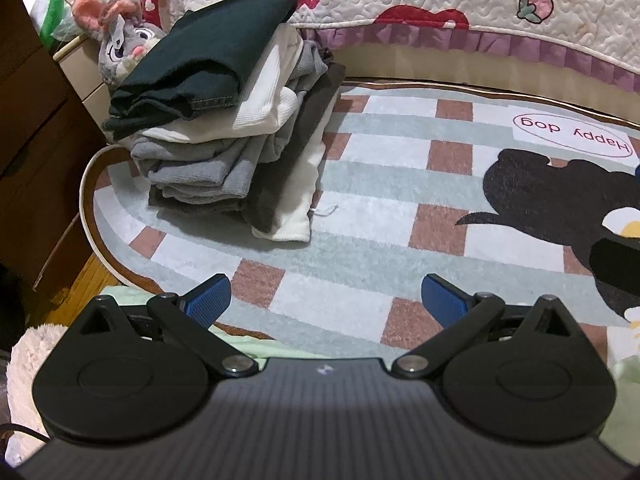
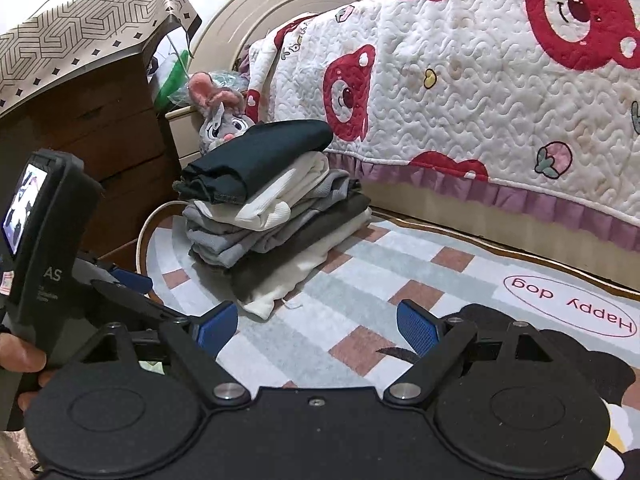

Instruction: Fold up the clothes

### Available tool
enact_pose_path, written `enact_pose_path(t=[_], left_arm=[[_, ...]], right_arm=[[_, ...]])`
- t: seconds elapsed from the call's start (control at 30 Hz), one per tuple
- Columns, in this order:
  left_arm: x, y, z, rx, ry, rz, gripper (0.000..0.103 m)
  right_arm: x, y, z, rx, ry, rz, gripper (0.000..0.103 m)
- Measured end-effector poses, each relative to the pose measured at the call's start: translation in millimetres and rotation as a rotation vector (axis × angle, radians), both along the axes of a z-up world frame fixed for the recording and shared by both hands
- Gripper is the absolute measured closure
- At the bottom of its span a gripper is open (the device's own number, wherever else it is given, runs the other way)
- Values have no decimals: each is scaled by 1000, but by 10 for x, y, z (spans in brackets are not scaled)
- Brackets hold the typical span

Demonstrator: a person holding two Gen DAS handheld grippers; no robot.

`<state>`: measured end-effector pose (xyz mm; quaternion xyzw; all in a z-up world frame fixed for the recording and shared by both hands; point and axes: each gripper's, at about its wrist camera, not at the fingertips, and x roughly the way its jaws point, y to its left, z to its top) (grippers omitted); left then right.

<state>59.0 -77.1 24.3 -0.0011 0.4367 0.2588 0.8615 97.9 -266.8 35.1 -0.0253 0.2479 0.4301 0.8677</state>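
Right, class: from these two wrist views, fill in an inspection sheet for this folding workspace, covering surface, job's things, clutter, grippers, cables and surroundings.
Surface: checked rug with a "Happy dog" print, laid on a wood floor.
Job's things: stack of folded clothes at the rug's edge, dark top uppermost; no loose garment seen.
Clutter: plush toy behind the stack.
Grippers: left gripper open, empty; right gripper open, empty; both above the rug.
Cables: thin black cord at the left view's lower edge.
Surroundings: bed with a bear quilt; brown drawers under a patterned cloth.
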Motion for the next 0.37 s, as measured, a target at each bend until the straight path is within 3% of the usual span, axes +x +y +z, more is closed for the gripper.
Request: enact_pose_path(t=[0.37], left_arm=[[-14,-13,26,13,-5,3,0]], right_arm=[[-26,10,8,-5,-5,6,13]])
